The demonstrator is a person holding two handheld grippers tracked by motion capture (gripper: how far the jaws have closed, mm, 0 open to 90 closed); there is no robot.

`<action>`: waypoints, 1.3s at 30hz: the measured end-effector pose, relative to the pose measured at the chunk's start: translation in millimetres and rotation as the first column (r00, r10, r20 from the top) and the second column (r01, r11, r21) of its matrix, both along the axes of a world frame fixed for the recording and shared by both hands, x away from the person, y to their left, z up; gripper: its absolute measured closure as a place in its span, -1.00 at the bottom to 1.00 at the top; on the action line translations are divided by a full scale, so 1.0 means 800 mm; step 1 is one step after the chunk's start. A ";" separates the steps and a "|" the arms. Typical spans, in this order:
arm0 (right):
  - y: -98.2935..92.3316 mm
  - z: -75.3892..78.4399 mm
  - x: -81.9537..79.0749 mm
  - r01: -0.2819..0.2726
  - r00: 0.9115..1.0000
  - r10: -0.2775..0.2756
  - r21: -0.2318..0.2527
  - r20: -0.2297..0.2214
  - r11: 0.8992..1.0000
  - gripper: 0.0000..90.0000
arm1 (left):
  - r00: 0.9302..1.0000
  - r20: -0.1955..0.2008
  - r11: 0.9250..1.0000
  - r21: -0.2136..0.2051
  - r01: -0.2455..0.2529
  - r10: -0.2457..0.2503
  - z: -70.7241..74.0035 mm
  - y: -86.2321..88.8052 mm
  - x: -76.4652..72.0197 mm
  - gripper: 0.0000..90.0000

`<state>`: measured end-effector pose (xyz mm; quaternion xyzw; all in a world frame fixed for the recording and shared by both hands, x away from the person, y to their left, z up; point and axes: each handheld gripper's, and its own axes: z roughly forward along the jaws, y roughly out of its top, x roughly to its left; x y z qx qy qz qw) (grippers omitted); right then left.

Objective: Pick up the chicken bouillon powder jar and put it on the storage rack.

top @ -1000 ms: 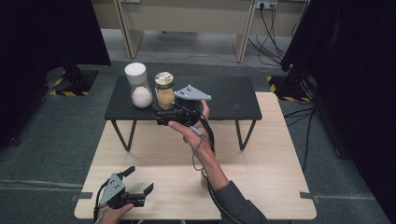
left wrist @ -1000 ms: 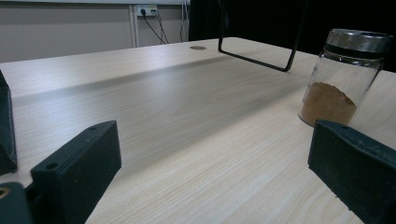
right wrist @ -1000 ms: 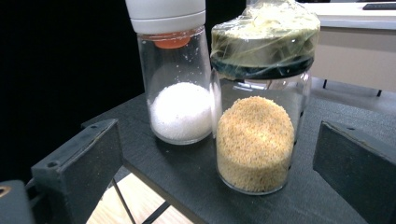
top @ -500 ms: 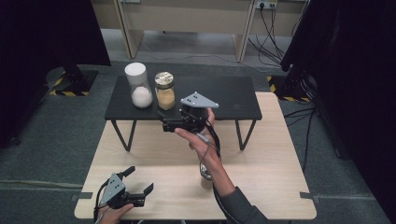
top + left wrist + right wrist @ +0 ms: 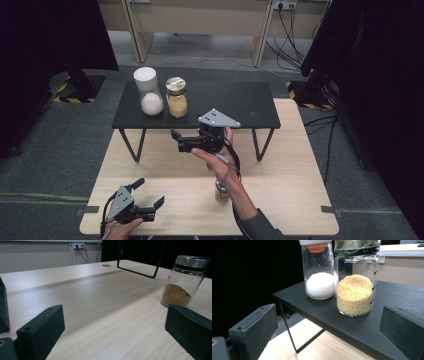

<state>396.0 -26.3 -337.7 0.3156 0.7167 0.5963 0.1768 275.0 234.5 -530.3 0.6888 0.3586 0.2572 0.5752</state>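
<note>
At 11 o'clock from the right gripper (image 5: 176, 141), a yellow-grain jar (image 5: 176, 97) is standing on the black shelf (image 5: 240, 102); both grippers' jaws are standing apart, the left gripper (image 5: 149, 194) gripping nothing.

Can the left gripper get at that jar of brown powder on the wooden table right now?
Probably yes. The left gripper is open, and in its own view bare tabletop lies between its jaws and the brown-powder jar. The right forearm hangs over that jar, though, and may crowd the approach.

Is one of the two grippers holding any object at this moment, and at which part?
Nothing is held. The right gripper is open, apart from the glass jar of yellow grains. The left gripper is open above the wooden table.
</note>
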 end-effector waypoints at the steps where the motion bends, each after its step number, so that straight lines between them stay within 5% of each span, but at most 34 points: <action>1: 0.000 -0.001 -0.002 -0.004 1.000 0.004 0.001 0.000 1.000 -0.96 | 1.000 -0.001 1.000 -0.001 0.000 0.000 0.000 0.000 0.000 -0.96; 39: -0.051 -0.050 -0.050 -0.001 1.000 0.001 -0.003 0.024 1.000 -0.96 | 1.000 -0.002 1.000 -0.002 -0.002 0.002 0.000 0.000 0.000 -0.96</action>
